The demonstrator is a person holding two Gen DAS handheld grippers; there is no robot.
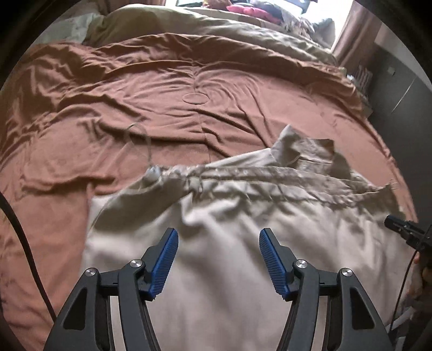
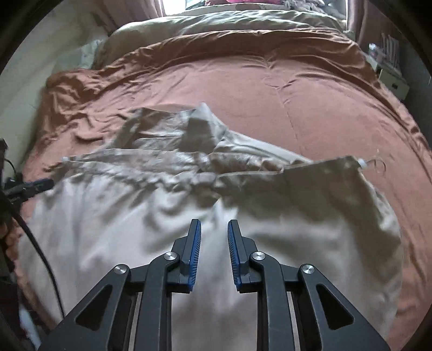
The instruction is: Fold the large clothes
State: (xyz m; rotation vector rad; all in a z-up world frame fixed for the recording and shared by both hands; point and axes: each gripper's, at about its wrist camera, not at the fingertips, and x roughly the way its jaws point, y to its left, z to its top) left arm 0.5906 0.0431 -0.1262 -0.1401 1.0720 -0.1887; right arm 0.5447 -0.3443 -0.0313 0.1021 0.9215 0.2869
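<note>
A large beige garment (image 1: 229,216) with a drawstring waistband lies spread and wrinkled on a bed with a rust-brown cover (image 1: 162,89). It also shows in the right wrist view (image 2: 189,205). A drawstring with a toggle (image 1: 152,174) lies off its far left edge. My left gripper (image 1: 218,237) is open and empty above the garment's near part. My right gripper (image 2: 214,229) hovers over the garment's middle with its jaws a narrow gap apart and nothing between them. The right gripper's tip shows at the right edge of the left wrist view (image 1: 399,225).
A beige duvet (image 1: 216,24) and piled clothes (image 1: 251,10) lie at the head of the bed. A dark cabinet (image 1: 397,81) and a low white shelf unit (image 2: 391,75) stand to the right of the bed. A black cable (image 1: 24,243) hangs at the left.
</note>
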